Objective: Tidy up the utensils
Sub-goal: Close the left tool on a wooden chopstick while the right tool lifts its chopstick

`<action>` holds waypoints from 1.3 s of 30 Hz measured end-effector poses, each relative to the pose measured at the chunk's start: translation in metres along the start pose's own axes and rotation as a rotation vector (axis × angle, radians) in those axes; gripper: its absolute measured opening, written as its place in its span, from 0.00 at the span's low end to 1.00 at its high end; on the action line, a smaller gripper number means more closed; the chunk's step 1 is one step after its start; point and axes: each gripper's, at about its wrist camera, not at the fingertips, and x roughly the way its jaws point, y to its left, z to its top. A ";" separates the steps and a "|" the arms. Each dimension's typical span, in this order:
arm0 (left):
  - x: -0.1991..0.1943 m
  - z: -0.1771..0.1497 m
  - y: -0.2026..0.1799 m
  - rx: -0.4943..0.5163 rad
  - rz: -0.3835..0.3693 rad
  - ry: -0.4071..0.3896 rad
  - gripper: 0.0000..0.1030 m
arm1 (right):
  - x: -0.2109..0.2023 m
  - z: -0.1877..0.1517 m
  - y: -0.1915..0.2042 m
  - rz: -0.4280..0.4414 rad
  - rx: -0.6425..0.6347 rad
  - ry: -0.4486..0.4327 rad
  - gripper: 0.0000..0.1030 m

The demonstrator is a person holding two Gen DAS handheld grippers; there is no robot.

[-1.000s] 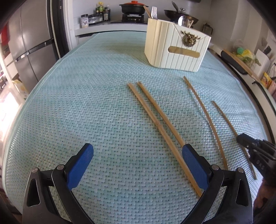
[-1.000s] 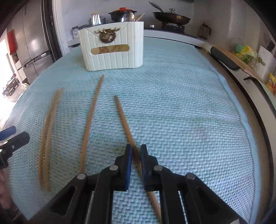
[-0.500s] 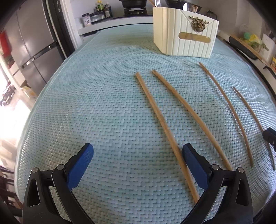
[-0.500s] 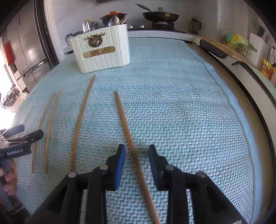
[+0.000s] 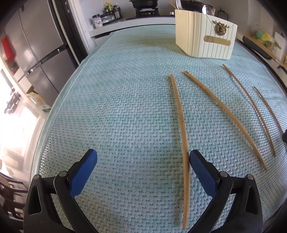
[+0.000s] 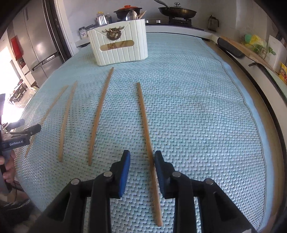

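Several wooden chopsticks lie on a light blue woven mat [image 5: 125, 107]. A cream utensil holder [image 5: 204, 34] with a brass emblem stands at the far side; it also shows in the right wrist view [image 6: 120, 46]. My left gripper [image 5: 141, 161] is open, and the leftmost chopstick [image 5: 181, 123] lies between its fingers, close to the right finger. My right gripper [image 6: 141, 159] is open, and the rightmost chopstick [image 6: 145, 123] lies between its fingers, close to the right one. The left gripper also shows at the left edge of the right wrist view [image 6: 19, 132].
Other chopsticks lie between the two grippers [image 5: 224, 114] [image 6: 99, 114]. A fridge [image 5: 30, 44] stands at the left. A stove with a pot [image 6: 125, 10] and a pan [image 6: 177, 11] is behind the holder. A counter edge [image 6: 251, 59] runs along the right.
My right gripper has opened and released the rightmost chopstick, which now lies on the mat. My left gripper has shifted so the leftmost chopstick lies between its fingers.
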 end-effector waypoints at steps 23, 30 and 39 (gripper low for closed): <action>0.060 0.097 -0.026 0.164 -0.232 0.135 0.52 | 0.080 0.113 0.014 0.091 -0.214 0.152 0.20; 0.064 0.107 -0.021 0.117 -0.277 0.131 0.06 | 0.094 0.135 0.006 0.128 -0.143 0.156 0.05; 0.000 0.117 -0.001 0.032 -0.317 -0.055 0.05 | 0.033 0.158 -0.017 0.208 -0.042 -0.073 0.05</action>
